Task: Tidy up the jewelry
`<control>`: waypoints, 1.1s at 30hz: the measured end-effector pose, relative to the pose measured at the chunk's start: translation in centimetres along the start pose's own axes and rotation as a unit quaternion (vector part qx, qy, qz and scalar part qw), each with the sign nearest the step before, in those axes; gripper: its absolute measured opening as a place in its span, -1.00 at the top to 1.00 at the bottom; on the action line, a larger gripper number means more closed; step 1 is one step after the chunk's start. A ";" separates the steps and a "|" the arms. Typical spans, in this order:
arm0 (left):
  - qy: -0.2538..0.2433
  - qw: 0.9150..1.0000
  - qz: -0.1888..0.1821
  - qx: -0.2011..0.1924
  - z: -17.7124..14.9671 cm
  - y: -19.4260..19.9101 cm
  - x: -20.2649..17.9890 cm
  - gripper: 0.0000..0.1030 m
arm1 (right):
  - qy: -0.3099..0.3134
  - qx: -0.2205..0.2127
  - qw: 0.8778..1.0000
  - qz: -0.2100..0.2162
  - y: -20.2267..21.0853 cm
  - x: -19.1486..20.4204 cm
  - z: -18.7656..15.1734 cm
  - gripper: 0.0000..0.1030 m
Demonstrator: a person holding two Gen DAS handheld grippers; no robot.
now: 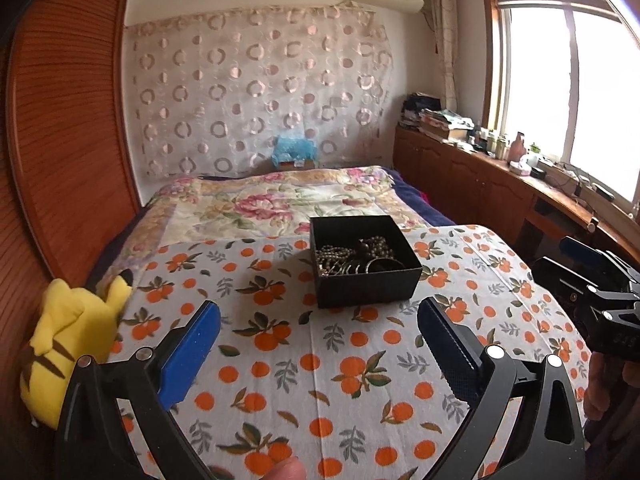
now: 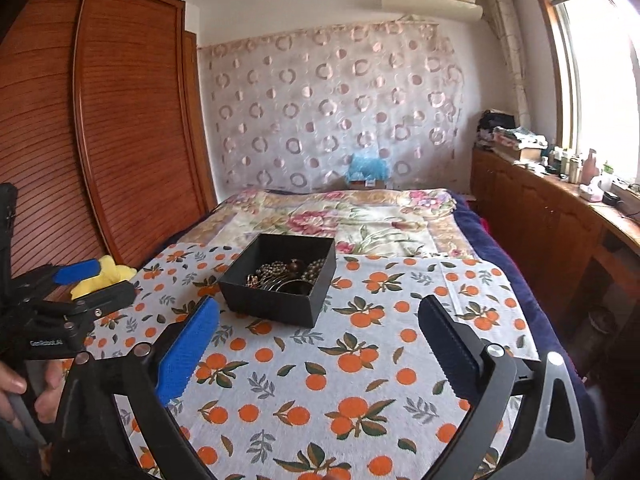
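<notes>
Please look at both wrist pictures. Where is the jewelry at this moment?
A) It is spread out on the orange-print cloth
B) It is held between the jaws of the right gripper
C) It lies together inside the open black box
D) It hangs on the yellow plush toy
C: the beads and bangles lie in a heap inside the open black box, while both grippers have open, empty jaws.

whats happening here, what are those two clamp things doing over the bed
A person holds a two-finger gripper in each hand above an orange-print cloth spread on the bed. Both the left gripper and the right gripper are open and hold nothing. A black box sits on the cloth ahead of them, with a tangle of jewelry inside. Neither gripper touches the box.
</notes>
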State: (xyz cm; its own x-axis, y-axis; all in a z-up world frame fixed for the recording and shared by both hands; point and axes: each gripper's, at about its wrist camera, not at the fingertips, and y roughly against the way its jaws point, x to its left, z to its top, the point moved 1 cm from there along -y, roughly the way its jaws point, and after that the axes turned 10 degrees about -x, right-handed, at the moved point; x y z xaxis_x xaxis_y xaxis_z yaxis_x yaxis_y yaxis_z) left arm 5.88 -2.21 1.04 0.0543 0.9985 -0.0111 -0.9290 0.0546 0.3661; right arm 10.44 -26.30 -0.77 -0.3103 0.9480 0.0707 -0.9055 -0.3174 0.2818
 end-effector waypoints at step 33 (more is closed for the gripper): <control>0.002 1.000 0.001 -0.020 -0.2 2.8 -0.2 -0.85 | 0.002 -0.020 1.000 0.003 1.7 1.3 -0.4 -0.95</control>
State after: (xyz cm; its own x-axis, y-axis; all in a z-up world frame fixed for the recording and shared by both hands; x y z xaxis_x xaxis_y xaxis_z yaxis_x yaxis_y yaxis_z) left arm 3.20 -2.30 1.92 0.0515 0.9986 -0.0135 -0.9427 0.0531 0.3293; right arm 8.39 -25.63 -0.61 -0.3166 0.9461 0.0685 -0.9143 -0.3236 0.2437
